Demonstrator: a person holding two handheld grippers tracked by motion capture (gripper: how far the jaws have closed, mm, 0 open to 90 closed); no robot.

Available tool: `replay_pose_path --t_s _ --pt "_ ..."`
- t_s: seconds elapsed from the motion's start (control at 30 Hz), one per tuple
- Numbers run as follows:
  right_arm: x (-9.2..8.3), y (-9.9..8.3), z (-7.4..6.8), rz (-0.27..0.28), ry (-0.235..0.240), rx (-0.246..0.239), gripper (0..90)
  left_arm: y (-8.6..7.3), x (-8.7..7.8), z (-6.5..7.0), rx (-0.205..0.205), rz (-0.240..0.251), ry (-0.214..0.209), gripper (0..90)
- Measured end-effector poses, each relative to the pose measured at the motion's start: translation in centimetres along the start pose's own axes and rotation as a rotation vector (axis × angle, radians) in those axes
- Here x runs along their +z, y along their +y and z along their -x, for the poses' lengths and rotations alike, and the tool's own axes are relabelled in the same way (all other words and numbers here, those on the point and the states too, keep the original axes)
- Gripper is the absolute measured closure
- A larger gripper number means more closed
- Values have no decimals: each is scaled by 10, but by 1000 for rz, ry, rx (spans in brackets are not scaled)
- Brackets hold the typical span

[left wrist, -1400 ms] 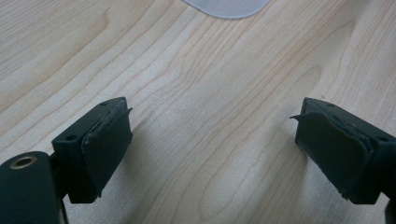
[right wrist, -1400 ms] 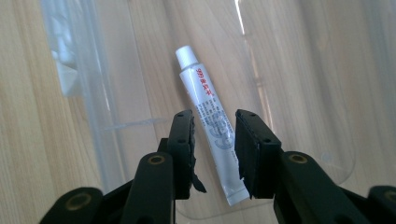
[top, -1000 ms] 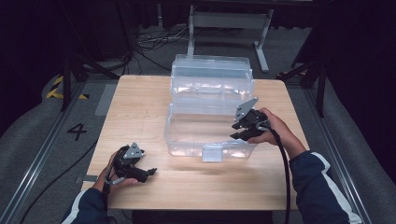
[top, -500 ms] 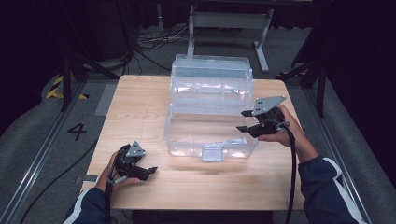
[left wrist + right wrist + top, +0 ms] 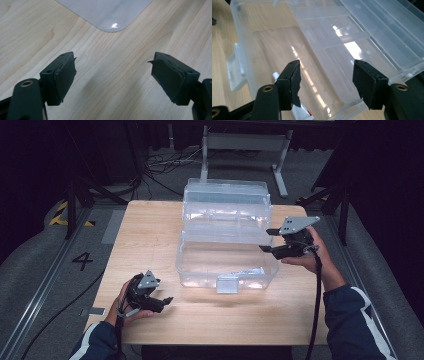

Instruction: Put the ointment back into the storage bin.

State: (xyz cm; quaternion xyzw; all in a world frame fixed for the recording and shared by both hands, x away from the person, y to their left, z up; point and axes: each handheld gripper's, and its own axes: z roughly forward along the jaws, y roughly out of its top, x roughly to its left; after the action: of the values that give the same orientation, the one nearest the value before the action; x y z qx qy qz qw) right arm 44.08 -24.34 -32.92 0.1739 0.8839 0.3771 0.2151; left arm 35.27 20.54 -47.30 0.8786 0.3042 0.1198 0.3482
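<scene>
Here, clear plastic storage box (image 5: 227, 257) at the middle of the wooden bench (image 5: 150, 232), its lid (image 5: 226, 202) swung up and standing behind the body, latch tab (image 5: 228, 283) at the near wall. Right tongs (image 5: 270, 240) held just off the box's right end, above the rim, jaws apart and gripping nothing; having just been opening, with no object between them. In the right gripper view, box interior (image 5: 287, 50) seen bare apart from a small white and red item (image 5: 299, 113) near the bottom edge, identity not discernible. Left tongs (image 5: 167, 301) resting low near the bench's front left, well apart from the box; jaws spread over bare wood (image 5: 112, 75) and empty, having just been narrowing slightly.

Step in hand, judged: lid just released after opening. Next move likely calling for a reach into the open body, or a fresh grip on the lid edge to close it.

Legible writing: a figure "4" (image 5: 82, 260) on the floor left of the bench. No brand or label readable on the box.
</scene>
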Motion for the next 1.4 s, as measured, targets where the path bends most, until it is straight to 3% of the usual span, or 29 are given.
replay_pose_path --t_s 0.3,0.53,0.77,1.1,1.27,1.4 --pt "-5 5 10 8 -36 2 415 15 -9 6 22 46 15 208" --pt "-5 11 20 17 -64 9 417 33 -19 11 62 71 37 216" --pt "2 22 32 23 -86 18 415 55 -26 21 109 103 32 218" --pt "11 36 48 31 -89 41 416 83 -19 31 179 93 14 220" --pt "20 42 55 2 -90 43 415 98 -8 39 246 55 2 264" --pt "27 45 58 -27 -96 34 416 107 -1 41 267 46 -19 269"
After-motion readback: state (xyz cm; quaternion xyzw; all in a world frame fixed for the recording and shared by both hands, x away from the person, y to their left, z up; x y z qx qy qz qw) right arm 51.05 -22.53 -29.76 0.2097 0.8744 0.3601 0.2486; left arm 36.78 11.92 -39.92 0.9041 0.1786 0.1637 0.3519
